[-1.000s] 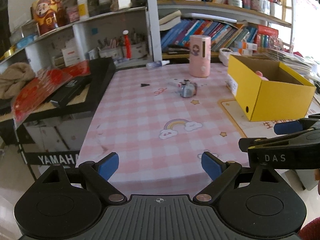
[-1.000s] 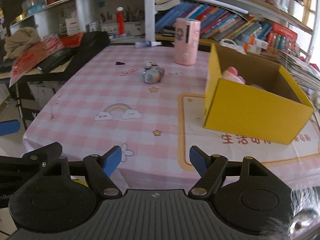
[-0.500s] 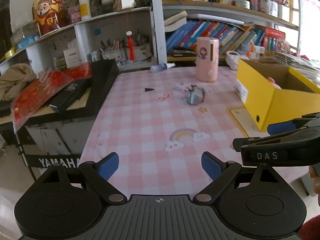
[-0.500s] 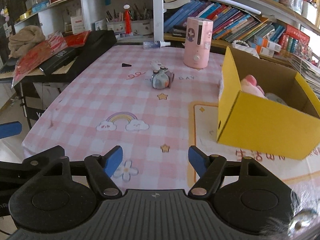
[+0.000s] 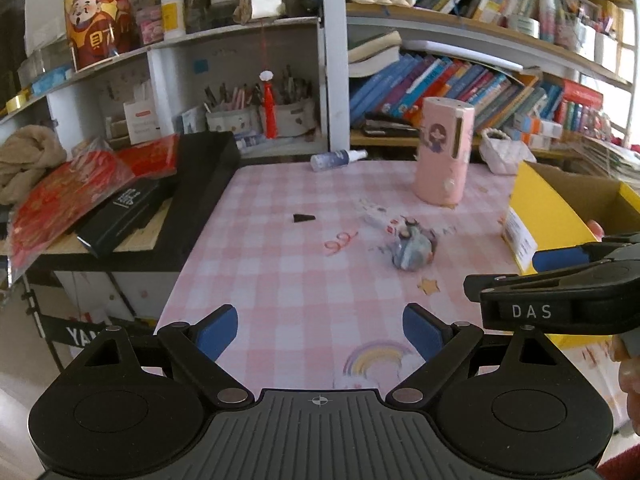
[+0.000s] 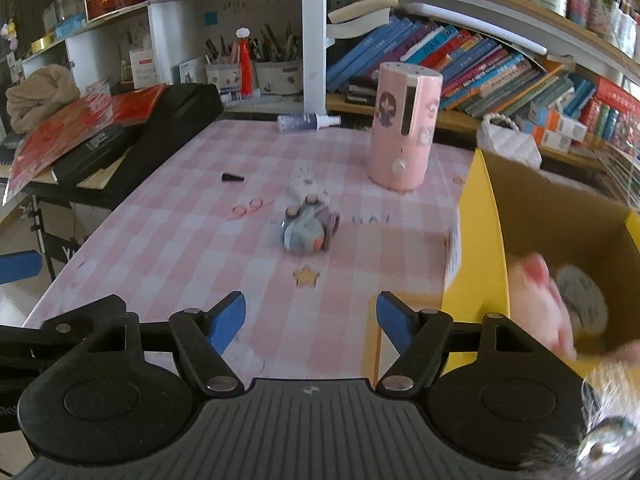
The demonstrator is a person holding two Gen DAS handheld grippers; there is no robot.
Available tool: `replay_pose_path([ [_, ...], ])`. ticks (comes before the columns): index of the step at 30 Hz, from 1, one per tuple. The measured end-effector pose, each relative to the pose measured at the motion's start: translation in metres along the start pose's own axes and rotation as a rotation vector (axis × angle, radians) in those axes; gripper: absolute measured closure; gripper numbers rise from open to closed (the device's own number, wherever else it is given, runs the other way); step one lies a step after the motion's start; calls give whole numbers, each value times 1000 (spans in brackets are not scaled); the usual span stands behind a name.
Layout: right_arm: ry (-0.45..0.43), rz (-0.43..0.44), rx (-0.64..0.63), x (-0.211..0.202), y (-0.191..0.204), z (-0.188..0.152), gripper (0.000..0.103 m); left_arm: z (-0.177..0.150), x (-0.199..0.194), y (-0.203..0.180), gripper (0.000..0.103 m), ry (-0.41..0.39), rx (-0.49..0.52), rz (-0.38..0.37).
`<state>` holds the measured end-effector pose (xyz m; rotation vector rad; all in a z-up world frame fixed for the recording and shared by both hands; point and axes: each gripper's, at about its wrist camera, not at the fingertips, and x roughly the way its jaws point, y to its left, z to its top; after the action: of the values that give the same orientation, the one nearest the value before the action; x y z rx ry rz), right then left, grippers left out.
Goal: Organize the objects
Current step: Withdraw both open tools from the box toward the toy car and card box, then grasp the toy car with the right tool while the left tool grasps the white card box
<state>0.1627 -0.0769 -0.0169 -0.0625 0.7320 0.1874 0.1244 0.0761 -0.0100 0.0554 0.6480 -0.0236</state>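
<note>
Both my grippers, left gripper (image 5: 318, 330) and right gripper (image 6: 311, 316), come in over the table (image 5: 280, 280) closer than a second ago, jaws apart and empty, so the toy (image 6: 306, 232) left of the box (image 6: 476, 240) looks like my next grab.

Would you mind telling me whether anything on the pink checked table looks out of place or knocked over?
Yes: the small spray bottle lies on its side at the table's far edge, while the pink canister stands upright. A grey-blue toy and a small black piece lie loose outside the yellow box.
</note>
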Motion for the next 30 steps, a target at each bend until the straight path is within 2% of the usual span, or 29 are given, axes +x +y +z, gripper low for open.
replay_pose_path([
  [16, 53, 47, 19, 88, -18, 52, 33, 34, 56, 0, 11, 52, -24, 82],
  [26, 168, 41, 123, 155, -16, 70, 28, 42, 70, 6, 11, 76, -27, 118],
  [30, 195, 42, 128, 171, -15, 70, 35, 43, 73, 6, 11, 82, -25, 118],
])
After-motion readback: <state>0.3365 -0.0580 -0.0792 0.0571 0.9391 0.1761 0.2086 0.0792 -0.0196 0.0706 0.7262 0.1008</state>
